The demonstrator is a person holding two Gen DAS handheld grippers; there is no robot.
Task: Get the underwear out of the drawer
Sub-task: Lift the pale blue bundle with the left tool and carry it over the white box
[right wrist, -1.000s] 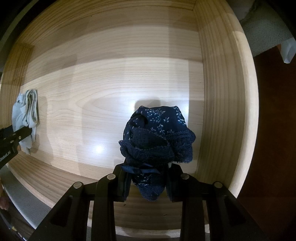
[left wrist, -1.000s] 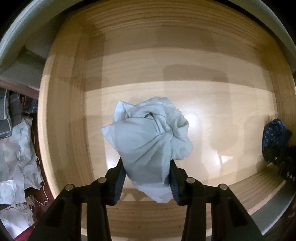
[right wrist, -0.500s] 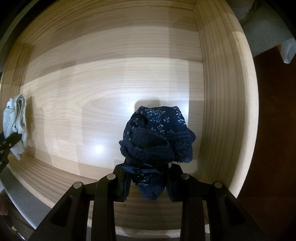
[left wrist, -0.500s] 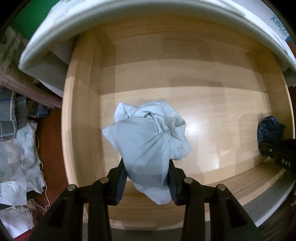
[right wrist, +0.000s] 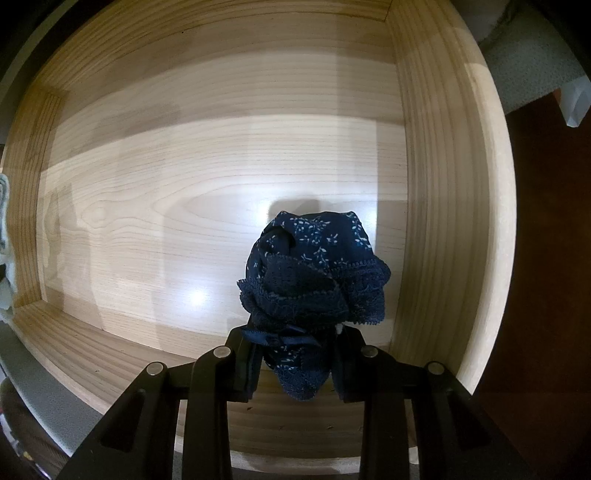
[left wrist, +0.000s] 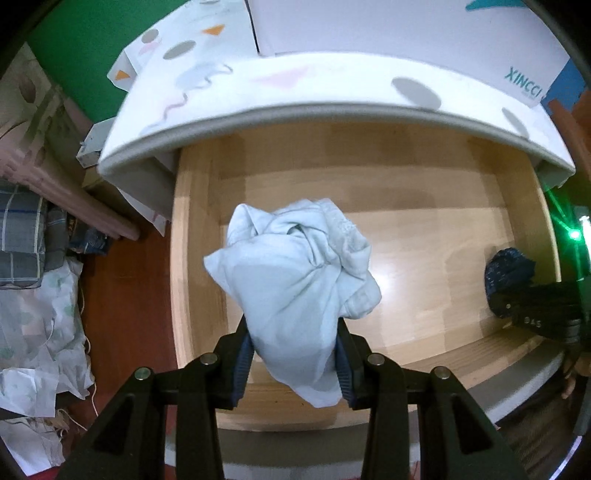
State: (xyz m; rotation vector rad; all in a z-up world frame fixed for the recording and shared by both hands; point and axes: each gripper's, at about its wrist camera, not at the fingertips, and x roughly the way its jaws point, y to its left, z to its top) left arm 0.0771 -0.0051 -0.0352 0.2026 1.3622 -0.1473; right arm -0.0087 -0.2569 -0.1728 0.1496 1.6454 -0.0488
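Note:
My left gripper [left wrist: 293, 363] is shut on a crumpled pale blue underwear [left wrist: 295, 273], held high above the open wooden drawer [left wrist: 192, 229]. At the drawer's right end sits the navy underwear [left wrist: 508, 264] with the other gripper on it. In the right wrist view my right gripper [right wrist: 295, 363] is shut on that navy floral lace-trimmed underwear [right wrist: 314, 280], low inside the drawer [right wrist: 443, 184] near its right wall. A sliver of the pale underwear [right wrist: 3, 236] shows at the far left edge.
A white patterned top [left wrist: 314, 88] overhangs the drawer's back, with a white box [left wrist: 406, 26] on it. Left of the drawer lie crumpled bedding and cloth [left wrist: 33, 302] over a reddish floor [left wrist: 129, 295]. A green light [left wrist: 574, 234] glows at right.
My left gripper has risen with the pale underwear; the drawer looks smaller and the white top above it has come into view. The right gripper has stayed still on the navy underwear.

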